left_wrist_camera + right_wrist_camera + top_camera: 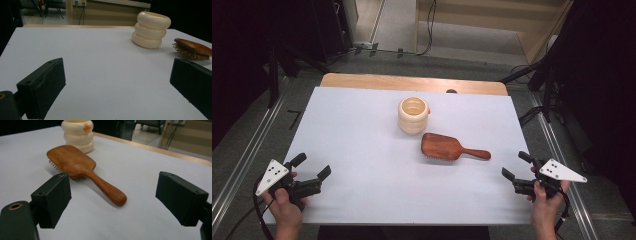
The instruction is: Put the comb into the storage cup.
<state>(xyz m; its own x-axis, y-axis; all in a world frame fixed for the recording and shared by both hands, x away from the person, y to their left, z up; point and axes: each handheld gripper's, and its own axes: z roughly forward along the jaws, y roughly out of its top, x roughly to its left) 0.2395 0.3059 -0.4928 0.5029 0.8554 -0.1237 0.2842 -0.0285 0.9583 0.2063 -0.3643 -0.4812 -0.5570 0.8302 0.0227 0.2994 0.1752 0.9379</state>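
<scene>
Left gripper (314, 166) near front-left bench corner, jaws apart, nothing between. Right gripper (517, 165) near front-right edge, jaws apart, nothing between. Brush (453, 148) mid-bench, bristles down, handle pointing toward right gripper. Cream ribbed cup (413, 115) upright just behind brush head. White bench (362, 150) otherwise bare.

I see a cream ribbed cup (413, 115) upright near the table's (352, 150) far edge. A wooden hairbrush (452, 148) lies bristles down just beside it, handle toward the right edge. Cables (430, 25) trail on the floor beyond.
</scene>
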